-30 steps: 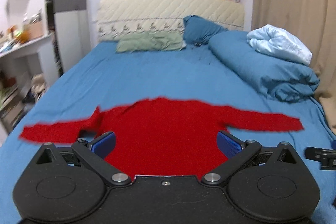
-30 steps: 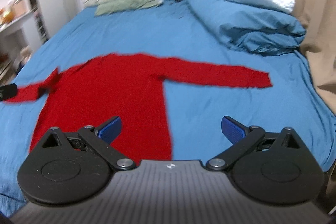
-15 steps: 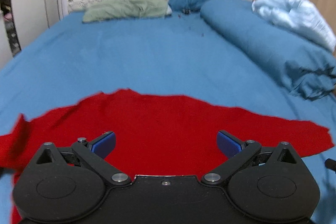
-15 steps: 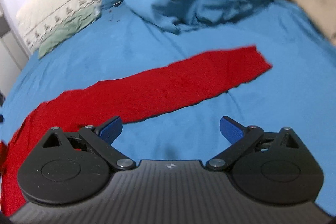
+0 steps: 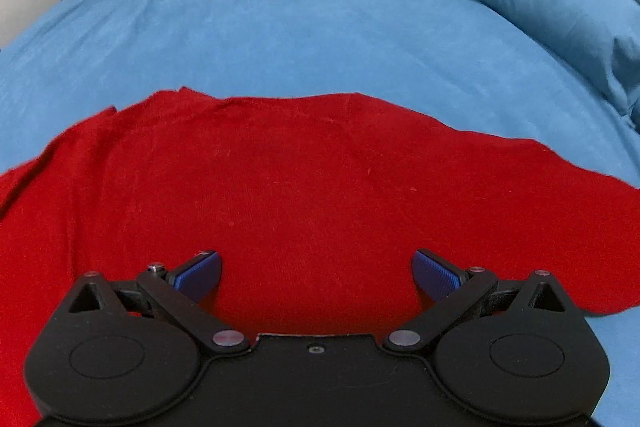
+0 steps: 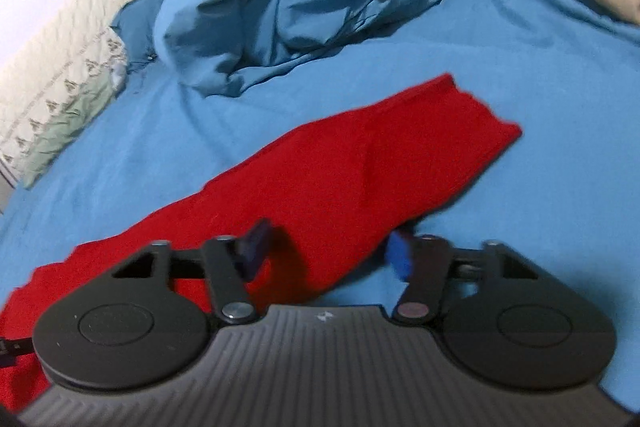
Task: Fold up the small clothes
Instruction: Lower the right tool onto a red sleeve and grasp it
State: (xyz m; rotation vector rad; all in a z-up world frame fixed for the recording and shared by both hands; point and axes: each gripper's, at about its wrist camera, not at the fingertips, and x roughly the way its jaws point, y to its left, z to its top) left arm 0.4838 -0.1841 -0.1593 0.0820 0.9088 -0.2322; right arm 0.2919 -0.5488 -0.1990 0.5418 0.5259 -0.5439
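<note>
The red sweater looks soft, light and limp; best pinched at a sleeve edge. The left gripper gapes wide over its body. The right gripper straddles the sleeve, narrower, though blur hides any contact.

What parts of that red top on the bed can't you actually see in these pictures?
- Left wrist view: the red knit sweater's hem hides behind the black left gripper; its left sleeve runs off the frame edge.
- Right wrist view: only the sweater's right sleeve shows, motion-blurred; the right gripper covers its near part, so contact is unclear.
</note>
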